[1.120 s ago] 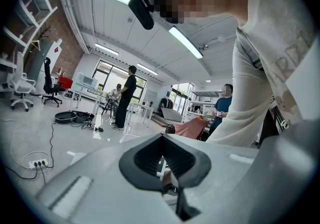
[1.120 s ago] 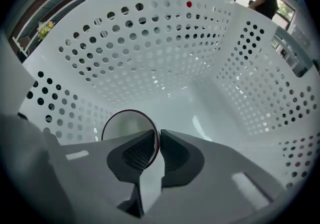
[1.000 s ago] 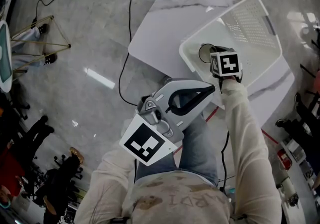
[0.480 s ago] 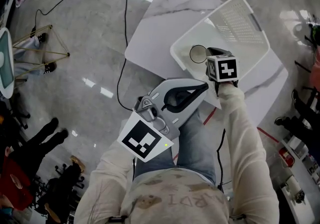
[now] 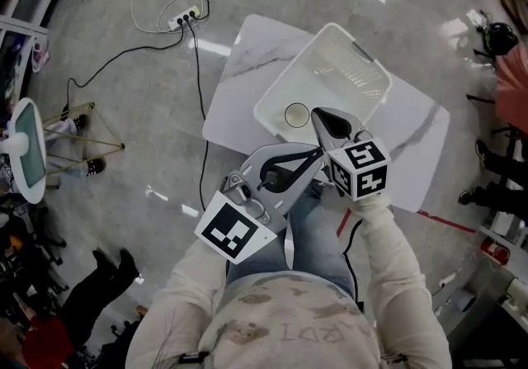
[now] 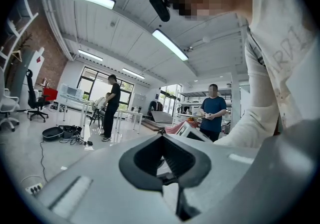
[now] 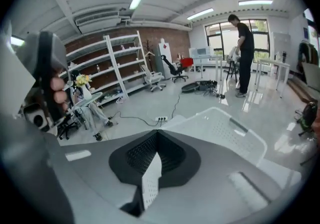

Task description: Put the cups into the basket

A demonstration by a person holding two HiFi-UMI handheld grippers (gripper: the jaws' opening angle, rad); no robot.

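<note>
The left gripper is held nearest, over the person's lap at the table's near edge. In the left gripper view its jaws are seen brought together at the tips, with nothing between them. Just beyond, the right gripper is raised over the near rim of the white perforated basket. Its jaws are likewise closed and empty, and only the basket's perforated wall is seen through the gap behind the tips. A single cup is found upright inside the basket, in its near left corner, just beside the right gripper's tips. The basket is set on a white marble-patterned table.

The cup is judged light and thin-walled, easily tipped or squeezed out of shape. It would best be taken at the rim, one jaw inside and one outside. Its side and material cannot be made out from above. Part of the table is hidden under the grippers and sleeves, so whether other cups remain cannot be told.
</note>
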